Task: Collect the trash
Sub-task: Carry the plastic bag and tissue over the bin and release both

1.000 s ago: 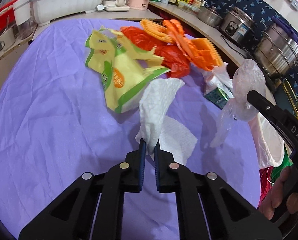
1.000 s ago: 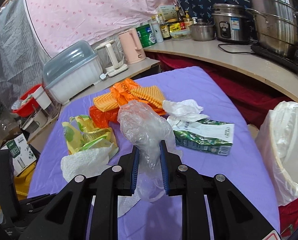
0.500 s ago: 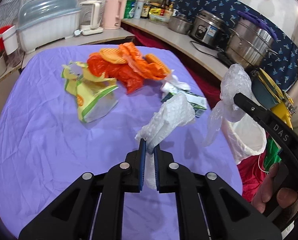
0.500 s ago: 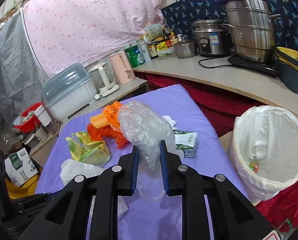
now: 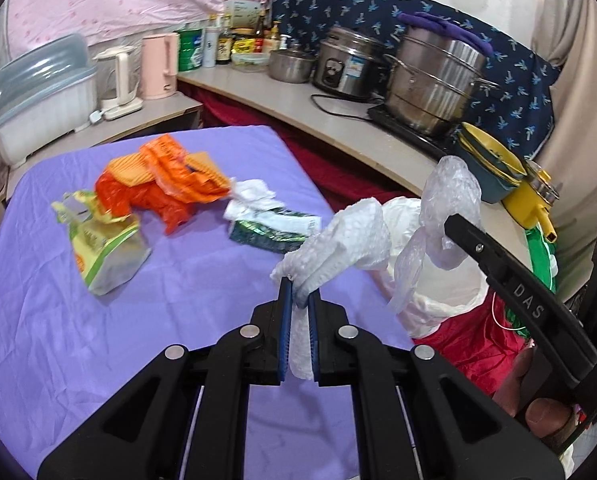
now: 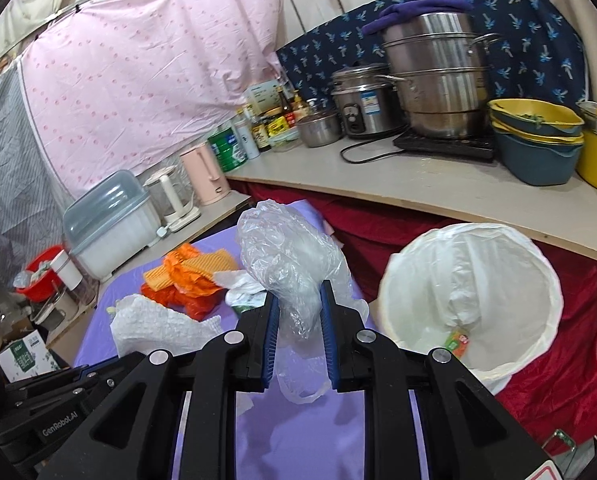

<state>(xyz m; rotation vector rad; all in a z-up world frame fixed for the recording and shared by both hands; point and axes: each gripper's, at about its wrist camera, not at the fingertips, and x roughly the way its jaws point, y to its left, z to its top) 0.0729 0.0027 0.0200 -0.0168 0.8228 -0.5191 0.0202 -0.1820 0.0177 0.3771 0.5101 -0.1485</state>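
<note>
My left gripper (image 5: 297,289) is shut on a white paper towel (image 5: 346,236), held above the right edge of the purple table (image 5: 98,340). My right gripper (image 6: 297,293) is shut on a crumpled clear plastic bag (image 6: 288,256), also visible in the left wrist view as the clear plastic bag (image 5: 450,208). A trash bin with a white liner (image 6: 510,248) stands just right of the table, lower than both grippers. On the table lie orange wrappers (image 5: 166,180), a yellow-green snack bag (image 5: 106,244) and a green-white packet (image 5: 274,228) with a crumpled tissue (image 5: 254,192).
A curved counter (image 6: 418,184) behind the bin carries steel pots (image 6: 434,76), a rice cooker (image 6: 362,104), bowls (image 6: 534,128) and bottles. A lidded white container (image 5: 38,96), kettle and pink jug stand beyond the table's far edge. Red cloth (image 6: 558,380) hangs under the counter.
Both grippers have risen and swung right from over the table toward the bin, each carrying its piece. The paper towel left the table. The bin has come into full view.
</note>
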